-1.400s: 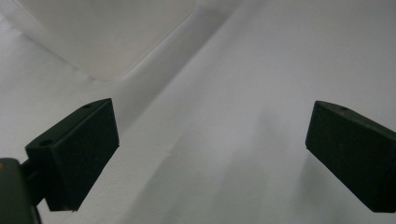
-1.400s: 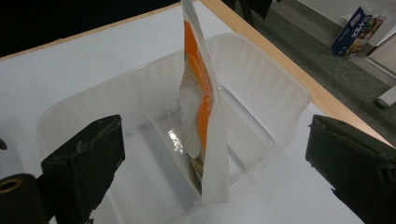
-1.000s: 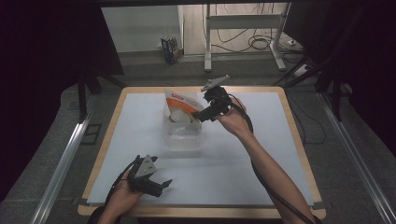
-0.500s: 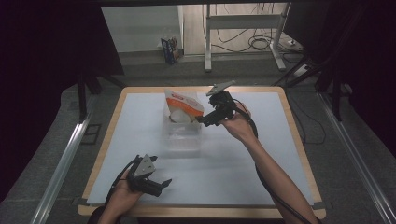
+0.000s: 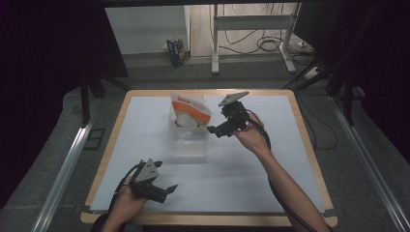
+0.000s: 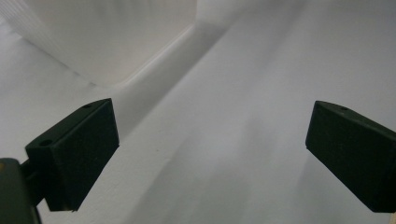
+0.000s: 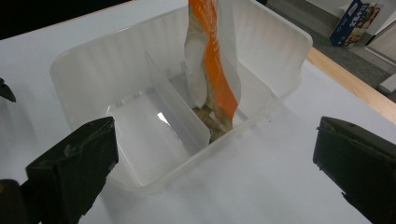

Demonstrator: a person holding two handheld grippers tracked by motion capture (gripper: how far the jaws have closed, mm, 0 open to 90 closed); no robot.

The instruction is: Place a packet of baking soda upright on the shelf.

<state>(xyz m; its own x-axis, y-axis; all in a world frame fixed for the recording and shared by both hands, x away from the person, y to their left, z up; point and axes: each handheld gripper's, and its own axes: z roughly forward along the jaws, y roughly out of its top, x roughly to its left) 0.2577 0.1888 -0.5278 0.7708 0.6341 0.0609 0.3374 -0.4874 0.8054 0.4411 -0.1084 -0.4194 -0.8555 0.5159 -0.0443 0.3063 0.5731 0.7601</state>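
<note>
While both grippers' jaws gape empty, an orange-white pouch stands in the divided clear bin.

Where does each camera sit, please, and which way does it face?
High view: above the person's side, looking forward and down on the table; both forearms, left claw, right claw.
Left gripper view: low on the left claw, facing bare table; open jaws.
Right gripper view: on the right claw, facing the bin and pouch, both shared with the high view.
</note>
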